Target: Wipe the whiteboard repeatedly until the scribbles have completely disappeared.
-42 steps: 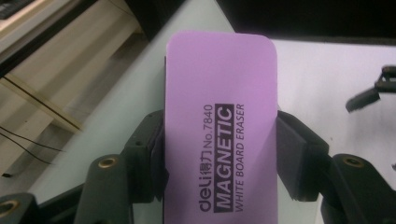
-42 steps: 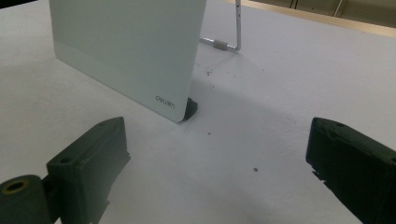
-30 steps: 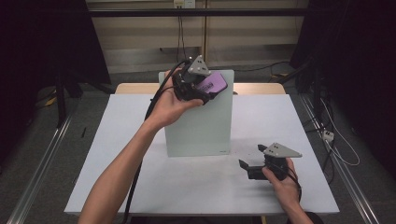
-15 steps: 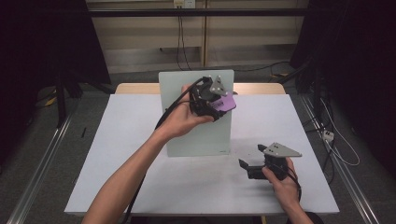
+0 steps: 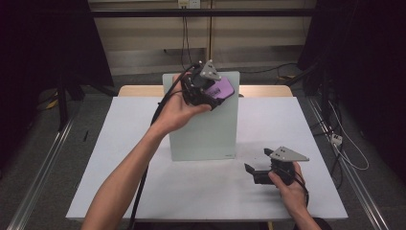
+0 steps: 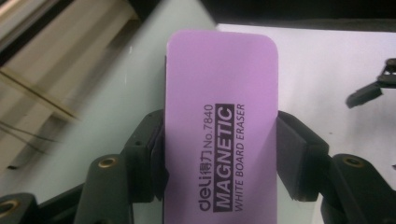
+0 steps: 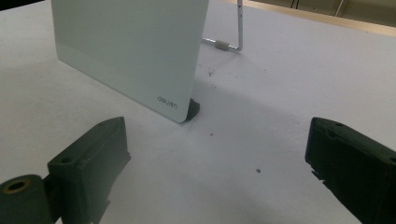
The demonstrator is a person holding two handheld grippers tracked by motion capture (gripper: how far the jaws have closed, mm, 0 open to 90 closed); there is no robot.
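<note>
We clenched the left gripper (image 5: 210, 91) on the purple eraser (image 6: 222, 126) at the whiteboard's (image 5: 203, 129) far edge. We judged flat, even pressure best for wiping. The right gripper (image 5: 261, 171) lay released on the counter (image 5: 119, 143).

The whiteboard eraser (image 6: 222, 126) had a smooth, matt purple plastic back with printed lettering. The standing whiteboard (image 7: 130, 46) looked glossy and smooth, propped on a thin bright metal stand (image 7: 236, 32). The table (image 7: 261, 135) was matt white, faintly speckled. The right gripper (image 7: 219, 172) had matt black plastic jaws.

One eraser (image 6: 219, 126), one whiteboard (image 5: 206, 129)
</note>
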